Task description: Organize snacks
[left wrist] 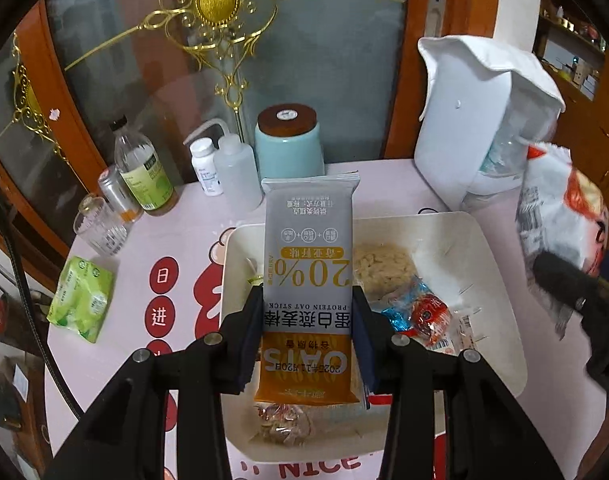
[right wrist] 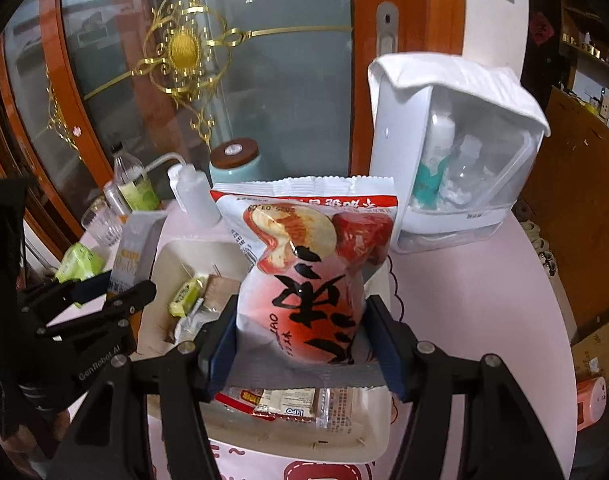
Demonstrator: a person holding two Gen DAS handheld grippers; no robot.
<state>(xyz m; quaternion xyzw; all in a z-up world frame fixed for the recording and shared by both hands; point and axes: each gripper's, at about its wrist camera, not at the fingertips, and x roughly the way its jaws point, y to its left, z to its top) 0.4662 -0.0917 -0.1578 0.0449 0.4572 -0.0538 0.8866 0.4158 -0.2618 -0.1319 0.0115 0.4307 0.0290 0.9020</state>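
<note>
**Holding two snack packs above the tray**

Looking along the left gripper [left wrist: 307, 320], its jaws are clamped on the sides of a grey and orange oat bar pack [left wrist: 309, 272]. The pack's long axis runs straight ahead, hanging over the white tray [left wrist: 492, 280] of wrapped snacks directly below.

Looking along the right gripper [right wrist: 302, 340], its jaws grip a red and white chip bag [right wrist: 308, 272], upright, also above the tray [right wrist: 172, 256]. The left gripper shows just beside it, on its left.

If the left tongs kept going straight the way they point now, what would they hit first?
Probably the white tray: the left tongs, shut on the oat bar packet, point down over it, though depth is unclear.
</note>
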